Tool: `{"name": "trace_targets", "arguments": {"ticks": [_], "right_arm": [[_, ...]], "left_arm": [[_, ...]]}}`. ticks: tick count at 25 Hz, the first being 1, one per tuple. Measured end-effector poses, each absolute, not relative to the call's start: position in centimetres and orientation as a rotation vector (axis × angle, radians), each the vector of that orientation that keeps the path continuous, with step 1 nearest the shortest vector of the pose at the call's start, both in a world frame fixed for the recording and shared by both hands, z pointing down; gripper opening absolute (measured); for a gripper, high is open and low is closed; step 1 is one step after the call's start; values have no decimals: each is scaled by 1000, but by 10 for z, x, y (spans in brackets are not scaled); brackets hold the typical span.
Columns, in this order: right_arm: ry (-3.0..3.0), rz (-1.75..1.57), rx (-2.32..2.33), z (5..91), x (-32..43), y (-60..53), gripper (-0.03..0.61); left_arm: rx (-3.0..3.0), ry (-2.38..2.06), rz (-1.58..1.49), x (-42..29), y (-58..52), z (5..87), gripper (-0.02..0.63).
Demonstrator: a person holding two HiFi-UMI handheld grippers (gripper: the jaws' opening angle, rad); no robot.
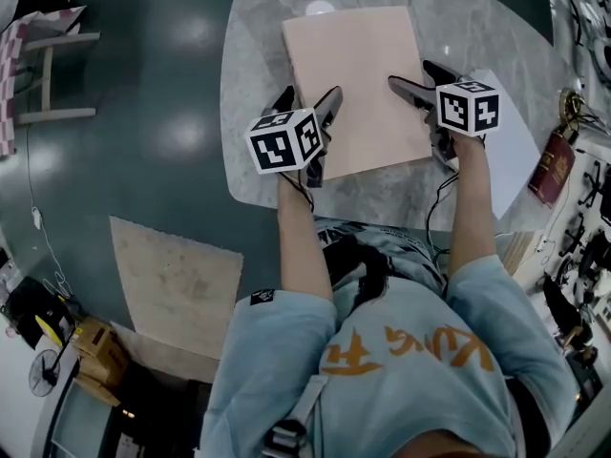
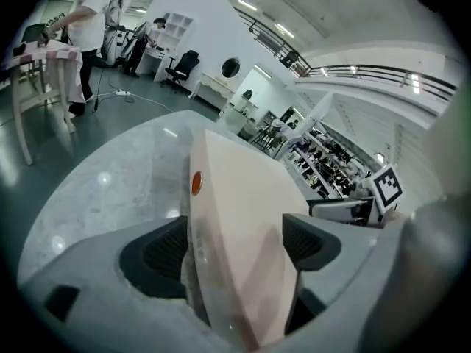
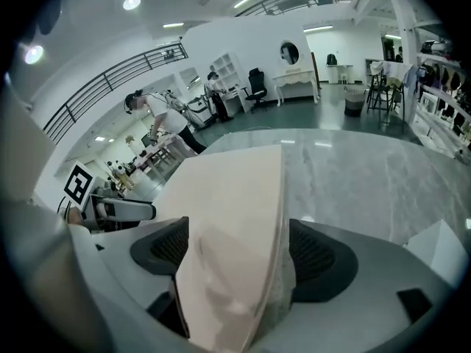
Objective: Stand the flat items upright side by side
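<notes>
The pale pink book (image 1: 358, 89) lies flat on the marble desk (image 1: 253, 84). The left tongs (image 1: 311, 100) and the right tongs (image 1: 412, 76) are open around its opposite side edges, not gripping it.

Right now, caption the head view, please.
Both open, the left gripper and right gripper straddle opposite edges of a pink book flat on the table.

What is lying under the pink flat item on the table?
The pink flat item lies on the marble table, which shows around its edges. Whether anything thin is beneath cannot be seen: the item covers that spot.
</notes>
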State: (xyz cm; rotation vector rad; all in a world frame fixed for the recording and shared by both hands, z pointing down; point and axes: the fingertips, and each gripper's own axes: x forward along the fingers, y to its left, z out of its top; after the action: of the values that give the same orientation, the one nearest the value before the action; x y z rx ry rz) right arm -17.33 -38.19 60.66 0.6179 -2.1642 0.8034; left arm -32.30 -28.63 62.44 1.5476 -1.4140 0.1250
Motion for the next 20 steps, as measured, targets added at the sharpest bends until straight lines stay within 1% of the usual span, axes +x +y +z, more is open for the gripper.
{"name": "trace_targets", "arguments": {"ticks": [2, 5, 14, 20], "right_arm": [[-2144, 848, 591, 614, -175, -381, 438], [-2118, 907, 571, 625, -176, -382, 445], [-2104, 1018, 518, 633, -181, -378, 445], [-2114, 973, 545, 635, -177, -379, 434]], "left_arm": [[1537, -1402, 133, -324, -288, 628, 416], [1534, -1381, 134, -325, -292, 631, 416], [1533, -1310, 133, -320, -296, 635, 413], [1553, -1361, 147, -316, -296, 635, 411]]}}
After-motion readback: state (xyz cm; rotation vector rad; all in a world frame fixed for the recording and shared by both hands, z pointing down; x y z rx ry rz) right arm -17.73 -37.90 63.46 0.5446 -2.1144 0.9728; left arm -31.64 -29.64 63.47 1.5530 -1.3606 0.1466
